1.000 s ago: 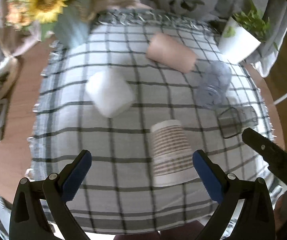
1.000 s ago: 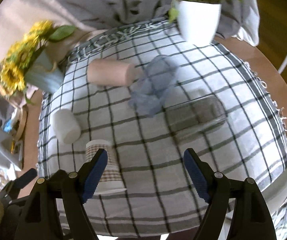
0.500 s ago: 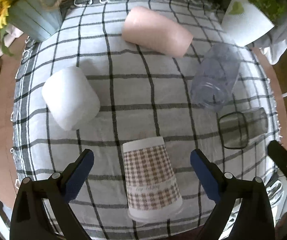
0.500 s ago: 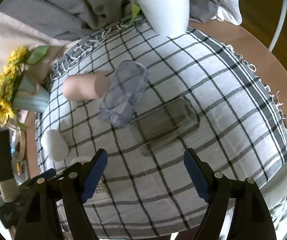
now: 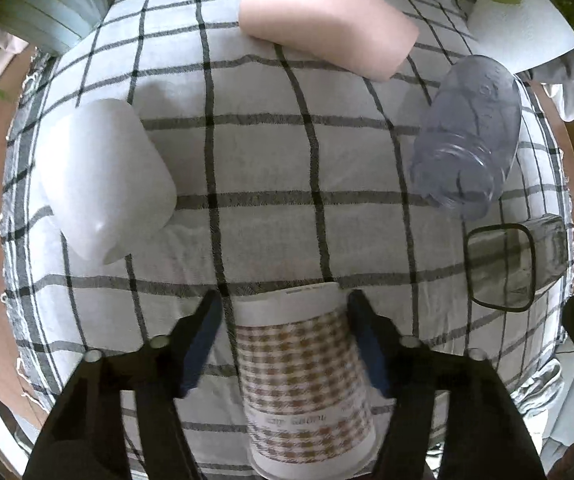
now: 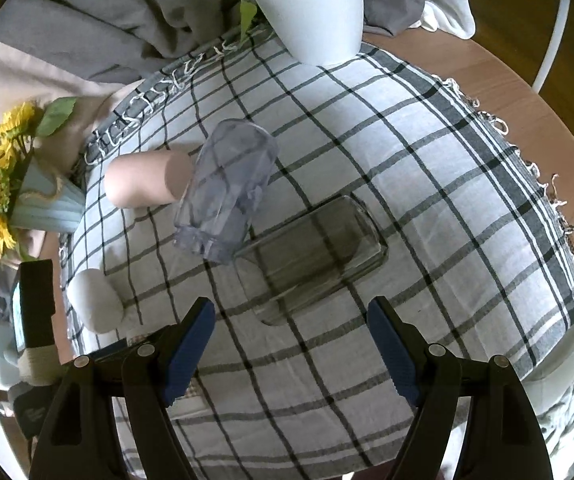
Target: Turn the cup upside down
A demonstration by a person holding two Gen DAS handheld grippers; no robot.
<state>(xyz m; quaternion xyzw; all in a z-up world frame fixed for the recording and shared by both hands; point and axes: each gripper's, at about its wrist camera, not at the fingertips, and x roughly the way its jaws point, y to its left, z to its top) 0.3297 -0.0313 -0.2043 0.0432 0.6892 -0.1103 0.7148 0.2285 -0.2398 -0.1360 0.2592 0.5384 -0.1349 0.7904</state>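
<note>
Here the checked paper cup (image 5: pixel 307 376) stands base-up.

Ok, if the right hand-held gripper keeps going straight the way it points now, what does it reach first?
Most likely the smoky square glass, lying on its side on the checked tablecloth straight ahead of the open right hand-held gripper. Its open mouth faces the gripper. Depth is hard to judge, so it might touch cloth first.

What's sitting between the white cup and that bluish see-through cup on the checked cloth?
Nothing: in the left wrist view only bare checked cloth lies between the white cup and the bluish clear cup.
</note>
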